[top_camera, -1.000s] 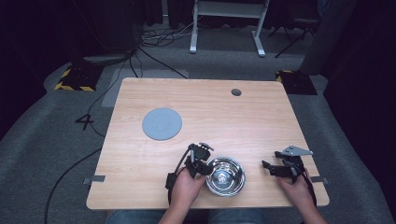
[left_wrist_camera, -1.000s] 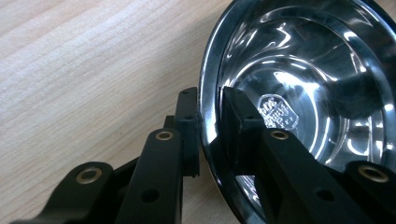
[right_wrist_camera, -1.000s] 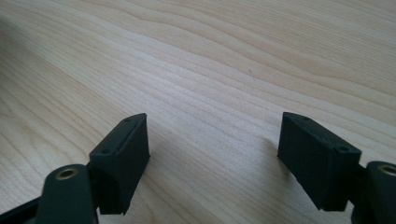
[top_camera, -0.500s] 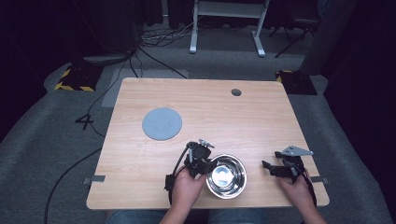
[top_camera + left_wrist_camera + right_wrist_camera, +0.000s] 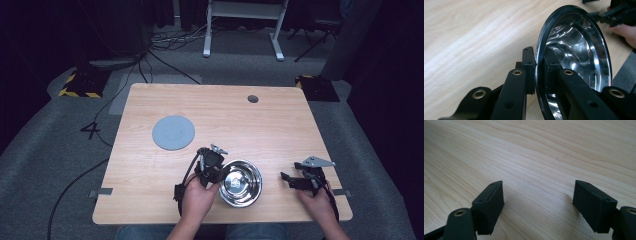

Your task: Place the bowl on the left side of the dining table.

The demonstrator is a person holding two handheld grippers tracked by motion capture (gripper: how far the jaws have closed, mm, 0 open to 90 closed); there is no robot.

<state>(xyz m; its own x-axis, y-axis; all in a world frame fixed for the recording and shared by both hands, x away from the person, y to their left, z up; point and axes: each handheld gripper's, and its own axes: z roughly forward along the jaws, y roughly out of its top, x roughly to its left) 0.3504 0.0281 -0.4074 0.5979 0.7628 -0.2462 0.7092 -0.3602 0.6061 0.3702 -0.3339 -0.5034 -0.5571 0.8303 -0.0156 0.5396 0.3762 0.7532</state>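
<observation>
Glossy metal bowl [image 5: 242, 182], matt wooden table [image 5: 280, 125]

On the table [image 5: 280, 120], the disc [image 5: 173, 132] lies toward the left, behind the left gripper [image 5: 216, 169]. The steel bowl [image 5: 241, 182] sits near the front edge, just right of that gripper, whose jaws close on the bowl's left rim, one inside and one outside. The right gripper [image 5: 287, 179] rests well to the right of the bowl, near the table's front right corner. A small round hole [image 5: 253, 98] lies near the back edge.
</observation>
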